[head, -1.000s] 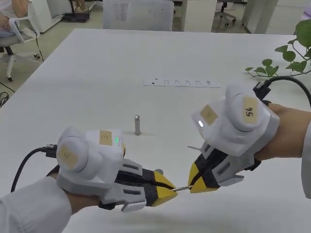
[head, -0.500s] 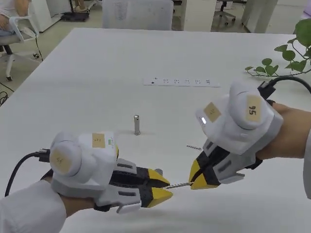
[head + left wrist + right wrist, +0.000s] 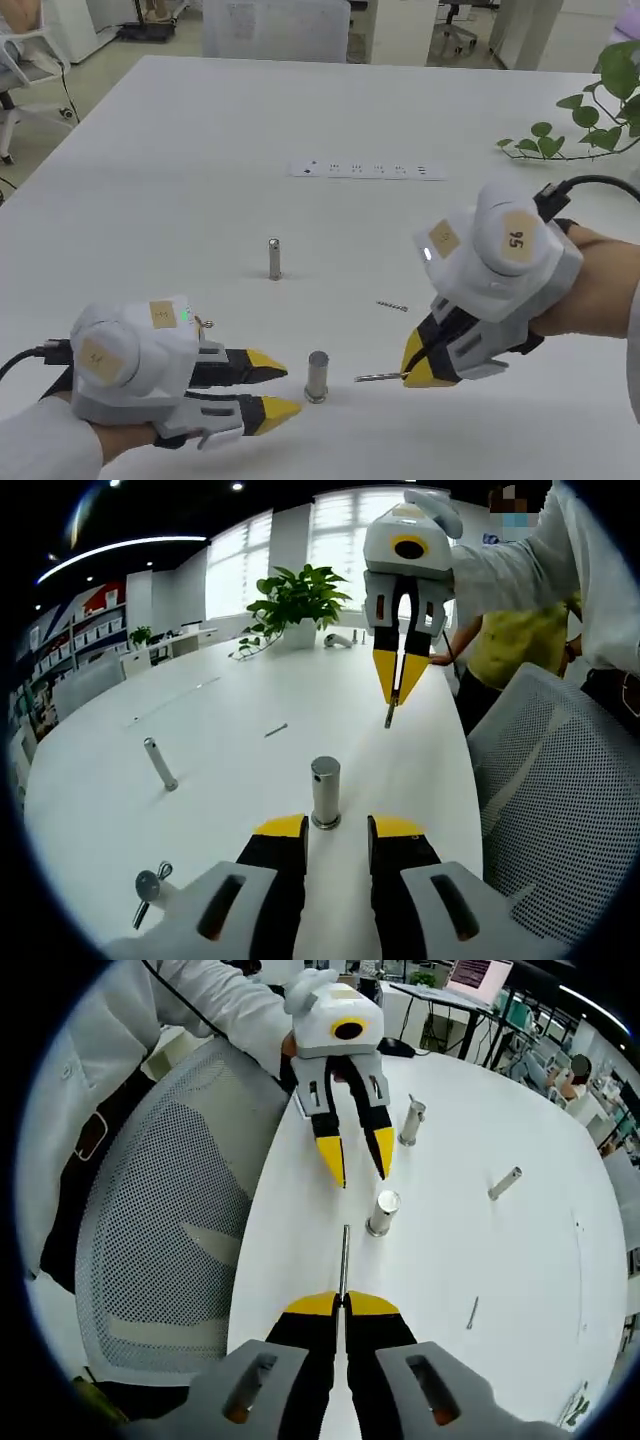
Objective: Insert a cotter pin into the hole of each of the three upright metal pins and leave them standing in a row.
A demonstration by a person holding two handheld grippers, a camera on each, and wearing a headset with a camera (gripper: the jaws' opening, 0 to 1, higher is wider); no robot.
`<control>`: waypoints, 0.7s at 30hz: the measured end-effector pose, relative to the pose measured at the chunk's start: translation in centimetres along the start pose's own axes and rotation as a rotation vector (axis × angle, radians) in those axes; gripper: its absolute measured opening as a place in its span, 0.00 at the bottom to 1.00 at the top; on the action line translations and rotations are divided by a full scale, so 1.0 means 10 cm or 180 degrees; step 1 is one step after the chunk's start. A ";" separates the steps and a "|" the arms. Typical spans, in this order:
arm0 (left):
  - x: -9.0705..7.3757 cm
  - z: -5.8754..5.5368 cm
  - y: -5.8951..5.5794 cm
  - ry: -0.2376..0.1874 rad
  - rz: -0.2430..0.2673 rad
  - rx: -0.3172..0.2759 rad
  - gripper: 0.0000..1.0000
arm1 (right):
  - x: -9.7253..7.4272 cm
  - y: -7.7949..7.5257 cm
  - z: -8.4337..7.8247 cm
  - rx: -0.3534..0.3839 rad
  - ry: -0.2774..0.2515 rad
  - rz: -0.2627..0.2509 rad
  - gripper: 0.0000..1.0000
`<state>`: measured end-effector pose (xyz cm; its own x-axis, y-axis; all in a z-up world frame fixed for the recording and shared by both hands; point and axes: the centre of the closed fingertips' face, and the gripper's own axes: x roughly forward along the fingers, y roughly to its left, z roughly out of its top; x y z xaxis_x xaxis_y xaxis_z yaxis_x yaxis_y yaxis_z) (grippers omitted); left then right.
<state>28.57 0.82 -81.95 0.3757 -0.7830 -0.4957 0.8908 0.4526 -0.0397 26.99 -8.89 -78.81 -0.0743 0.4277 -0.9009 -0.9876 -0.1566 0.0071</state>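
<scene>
Two tongs checked: I find the left tongs [image 3: 290, 388] parted and empty, just short of an upright metal pin [image 3: 317, 375] on the counter [image 3: 200, 180]. The right tongs [image 3: 405, 375] clamp a cotter pin [image 3: 378, 378], its tip near that pin.

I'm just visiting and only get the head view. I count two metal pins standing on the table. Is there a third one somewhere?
Observer: Yes. The right gripper view shows a third pin standing upright, close beside the left gripper.
Operator: Has that one got anything in it?
Observer: Yes. In the left gripper view a cotter pin runs through its top, with the looped end out on one side.
Operator: Is there anything near the person that I'm missing?
Observer: A mesh chair stands close against the near edge of the table.
</scene>
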 end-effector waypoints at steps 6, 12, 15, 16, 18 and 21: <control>0.14 -0.01 0.04 0.0007 -0.0007 0.0046 0.24 | 0.02 -0.08 -0.05 0.0086 0.0023 -0.0050 0.03; 0.29 0.05 0.06 -0.0117 -0.0027 0.0180 0.24 | 0.07 -0.15 -0.09 0.0164 0.0010 -0.0065 0.03; 0.34 0.08 0.05 -0.0189 -0.0076 0.0158 0.24 | 0.09 -0.17 -0.10 0.0176 0.0018 -0.0061 0.03; 0.35 0.08 0.05 -0.0202 -0.0103 0.0168 0.23 | 0.10 -0.18 -0.10 0.0187 0.0020 -0.0050 0.03; 0.38 0.07 0.03 -0.0203 -0.0130 0.0217 0.23 | 0.12 -0.19 -0.10 0.0194 0.0025 -0.0042 0.03; 0.42 0.04 0.02 -0.0180 -0.0170 0.0221 0.22 | 0.15 -0.22 -0.10 0.0208 0.0031 -0.0030 0.03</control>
<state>30.40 -2.54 -83.65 0.3393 -0.8290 -0.4447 0.9248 0.3804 -0.0037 29.19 -8.83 -80.58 -0.0641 0.4203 -0.9051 -0.9952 -0.0942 0.0267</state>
